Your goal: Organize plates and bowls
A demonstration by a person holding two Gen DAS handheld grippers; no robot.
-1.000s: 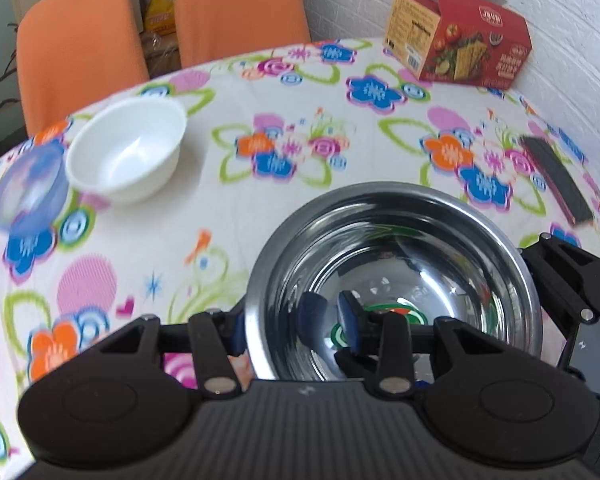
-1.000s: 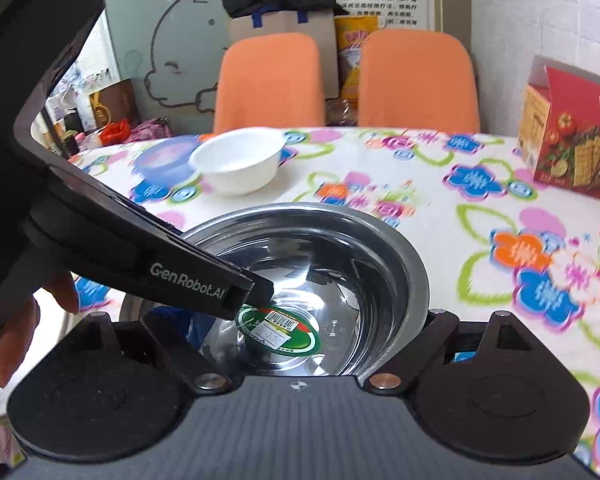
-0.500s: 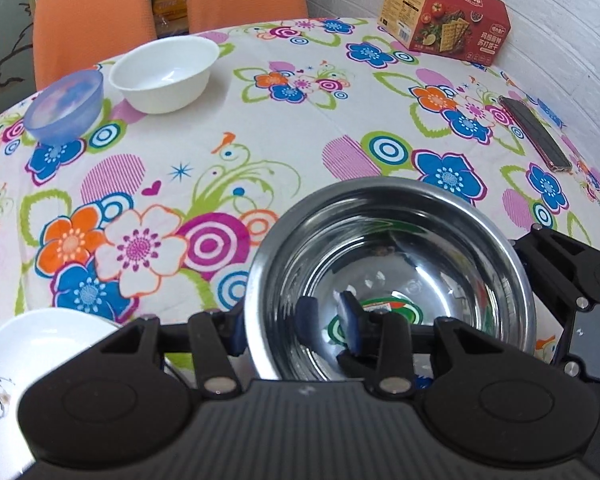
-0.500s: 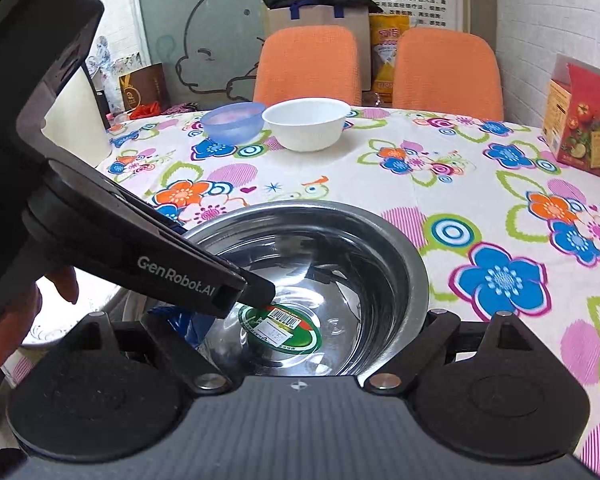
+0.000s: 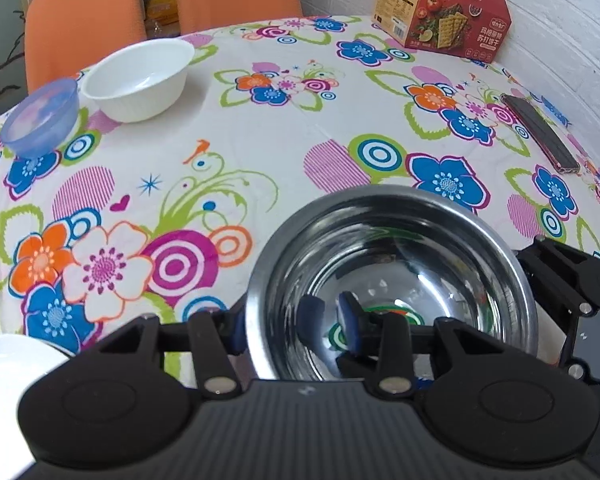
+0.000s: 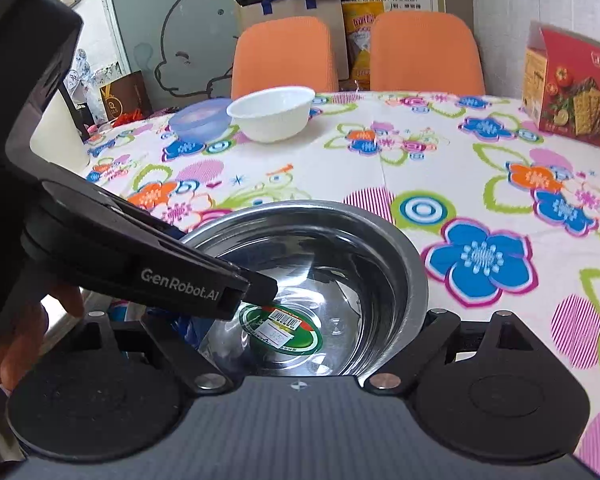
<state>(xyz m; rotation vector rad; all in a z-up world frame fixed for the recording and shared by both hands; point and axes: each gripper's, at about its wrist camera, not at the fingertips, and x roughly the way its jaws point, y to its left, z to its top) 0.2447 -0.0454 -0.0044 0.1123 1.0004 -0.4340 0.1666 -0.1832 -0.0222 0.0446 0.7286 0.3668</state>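
Observation:
A steel bowl (image 5: 400, 248) with a green sticker inside hangs just above the flowered tablecloth (image 5: 260, 140), near its front edge. My left gripper (image 5: 292, 322) is shut on the bowl's left wall, one blue pad outside and one inside. In the right wrist view the same steel bowl (image 6: 340, 248) fills the gap between the wide-spread jaws of my right gripper (image 6: 296, 320); its fingertips are hidden. A white bowl (image 5: 136, 80) and a translucent blue bowl (image 5: 40, 116) stand at the far left. A white plate (image 5: 4, 364) shows at the lower left.
A red cracker box (image 5: 444, 20) stands at the far right, and a dark flat phone-like item (image 5: 540, 132) lies near the right edge. Two orange chairs (image 5: 80, 20) stand behind the table. A hand (image 6: 20, 344) holds the left gripper.
Both grippers carried the steel bowl back from beside the white bowl toward the table's near side. The white plate came into view at lower left. The grip looks unchanged.

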